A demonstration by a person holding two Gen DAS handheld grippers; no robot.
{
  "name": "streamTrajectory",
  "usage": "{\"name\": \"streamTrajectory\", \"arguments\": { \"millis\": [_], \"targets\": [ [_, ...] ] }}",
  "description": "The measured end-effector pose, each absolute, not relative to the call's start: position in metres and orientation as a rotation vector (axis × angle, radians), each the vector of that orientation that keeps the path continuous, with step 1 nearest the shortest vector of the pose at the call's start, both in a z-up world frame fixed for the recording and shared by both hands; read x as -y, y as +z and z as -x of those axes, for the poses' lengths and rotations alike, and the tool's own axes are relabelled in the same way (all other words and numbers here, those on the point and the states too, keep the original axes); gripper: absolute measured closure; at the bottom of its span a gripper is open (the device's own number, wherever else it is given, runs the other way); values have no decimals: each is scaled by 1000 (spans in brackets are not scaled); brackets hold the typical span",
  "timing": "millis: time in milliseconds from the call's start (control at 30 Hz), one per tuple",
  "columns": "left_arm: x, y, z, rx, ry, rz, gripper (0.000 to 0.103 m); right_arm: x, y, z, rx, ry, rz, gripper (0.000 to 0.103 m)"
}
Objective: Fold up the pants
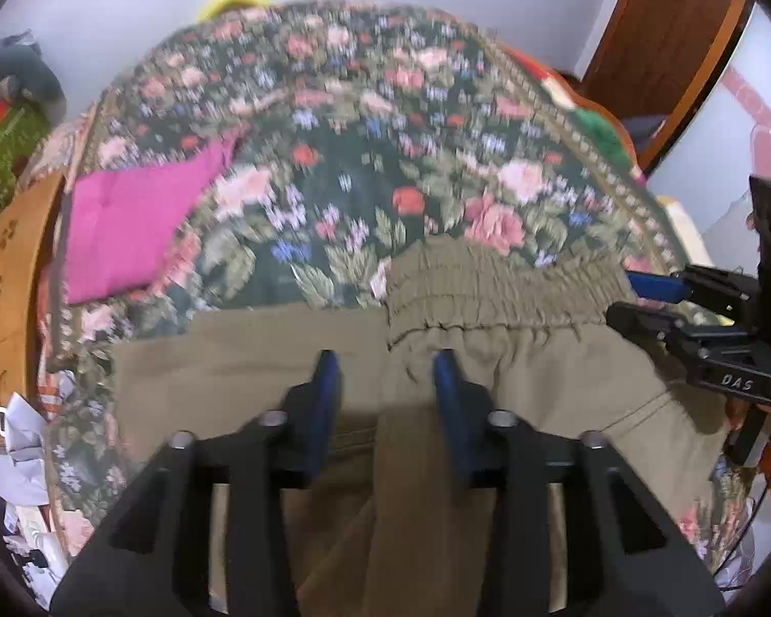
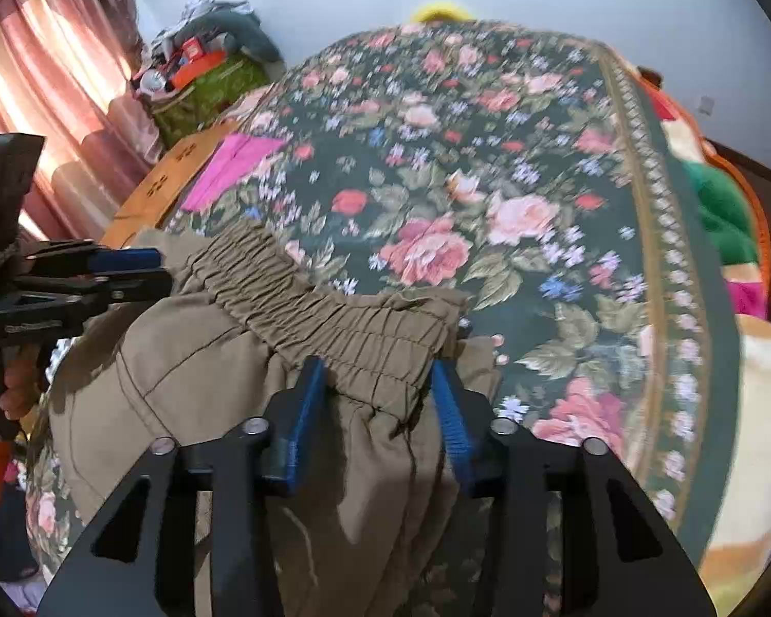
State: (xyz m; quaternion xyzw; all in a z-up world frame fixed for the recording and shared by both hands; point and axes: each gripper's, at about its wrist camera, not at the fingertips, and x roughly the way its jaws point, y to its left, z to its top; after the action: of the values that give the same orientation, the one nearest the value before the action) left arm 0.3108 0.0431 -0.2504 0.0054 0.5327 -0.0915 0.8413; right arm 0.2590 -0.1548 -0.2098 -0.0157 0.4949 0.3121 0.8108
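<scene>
1 floral bedspread [image 2: 488, 164] beneath khaki pants [image 2: 221, 401]

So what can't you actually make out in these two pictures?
- Pant legs of the khaki pants: both views, cut off by the bottom edge and covered by the gripper bodies.
- Whether the left gripper or the right gripper pinches the cloth: the fabric bunches between the jaws.
- Floral bedspread pattern: motion blur in both views.
- Clutter by the curtain: too small.

Olive-khaki pants [image 1: 514, 360] with a gathered elastic waistband [image 2: 334, 319] – bunched and creased across the lower half of both frames, waistband running toward the lower right in the right view, on the floral bedspread.
</scene>
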Motion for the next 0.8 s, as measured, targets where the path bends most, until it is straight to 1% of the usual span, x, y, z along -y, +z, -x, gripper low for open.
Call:
{"name": "streamTrajectory", "arguments": {
  "millis": [33, 100, 167, 400, 467, 500, 567, 600, 633, 667, 700, 733, 800],
  "targets": [
    [-43, -255, -311, -1133, -188, -14, 70, 154, -211, -259, -1053, 661, 47, 69],
    [-43, -266, -311, -1145, -175, -25, 70, 154, -214, -260, -1057, 662, 73, 71],
    [-42, -272, -309, -1152, -167, -34, 69, 153, -217, -260, -1063, 657, 84, 71],
    [-44, -260, -303, -1135, -149, -43, 69, 154, -207, -253, -1042, 644, 126, 71],
    [-50, -256, -298, -1131, -144, -22, 69, 155, -204, -248, -1039, 634, 149, 66],
    [-54, -253, -295, -1125, -136, -15, 68, 155, -203, -245, -1041, 628, 157, 60],
    [-61, -247, -288, -1107, -114, -10, 66, 158, -200, -240, -1027, 611, 169, 53],
    [-66, -243, -284, -1095, -99, -5, 63, 160, -198, -238, -1020, 604, 172, 47],
    [-71, -241, -281, -1086, -90, 1, 57, 163, -197, -236, -1017, 600, 171, 42],
    [-79, -238, -277, -1073, -73, 11, 53, 166, -196, -234, -1020, 598, 164, 39],
    [-86, -236, -274, -1062, -54, 15, 47, 169, -195, -233, -1022, 597, 154, 36],
    [-92, -234, -271, -1055, -37, 18, 41, 171, -196, -232, -1026, 595, 145, 35],
    [-107, -235, -266, -1053, -11, 35, 34, 176, -200, -231, -1052, 595, 125, 35]
  ]
}}
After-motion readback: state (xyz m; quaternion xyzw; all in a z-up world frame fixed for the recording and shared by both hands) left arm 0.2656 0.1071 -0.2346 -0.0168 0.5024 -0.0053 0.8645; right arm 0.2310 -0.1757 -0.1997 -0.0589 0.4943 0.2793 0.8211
